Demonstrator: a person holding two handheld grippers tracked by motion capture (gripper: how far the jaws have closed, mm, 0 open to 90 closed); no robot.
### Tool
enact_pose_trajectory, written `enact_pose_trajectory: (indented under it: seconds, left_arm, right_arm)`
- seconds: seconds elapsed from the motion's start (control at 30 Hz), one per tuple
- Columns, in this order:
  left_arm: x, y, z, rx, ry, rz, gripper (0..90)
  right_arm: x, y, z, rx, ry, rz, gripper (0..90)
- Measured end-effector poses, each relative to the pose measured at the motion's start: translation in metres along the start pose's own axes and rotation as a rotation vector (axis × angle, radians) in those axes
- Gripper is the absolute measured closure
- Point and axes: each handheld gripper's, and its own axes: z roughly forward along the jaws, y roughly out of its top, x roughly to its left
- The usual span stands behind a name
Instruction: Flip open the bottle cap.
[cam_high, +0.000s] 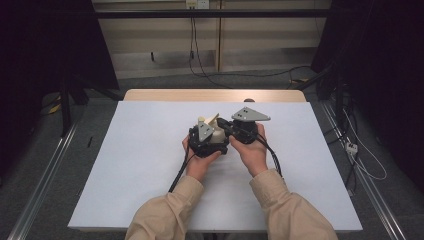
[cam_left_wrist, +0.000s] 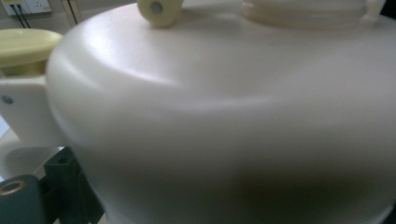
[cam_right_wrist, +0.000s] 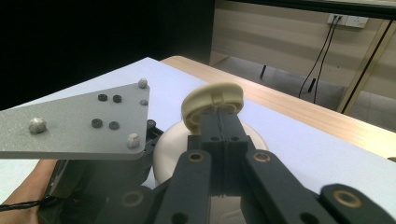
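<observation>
White paper covers the table (cam_high: 150, 165), and near its middle you hold a small cream plastic kettle (cam_high: 214, 125) between both tools. Your right gripper (cam_right_wrist: 219, 112) is clenched on the kettle's yellowish round lid (cam_right_wrist: 212, 100), jaws pressed together on its edge. Your left gripper (cam_high: 207, 140) sits against the kettle's body (cam_left_wrist: 224, 121), but whether it is grasping or released you cannot tell, because the smooth wall hides the jaws. If you pull the lid while the left hold is loose, the kettle may twist or slide out and drop onto the paper. The thin lid edge could also slip from the right jaws, and the grey plate (cam_right_wrist: 79, 123) of the left gripper sits near enough to knock.
</observation>
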Motion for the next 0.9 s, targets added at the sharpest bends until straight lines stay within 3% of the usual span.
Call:
enact_pose_trajectory:
  seconds: [0.9]
  left_arm:
    - [-0.0001,0.0001,0.0001,0.001,0.000,0.000,5.1]
  right_arm:
    - [-0.0023,0.0042,0.0018,-0.004,-0.007,-0.008,90.0]
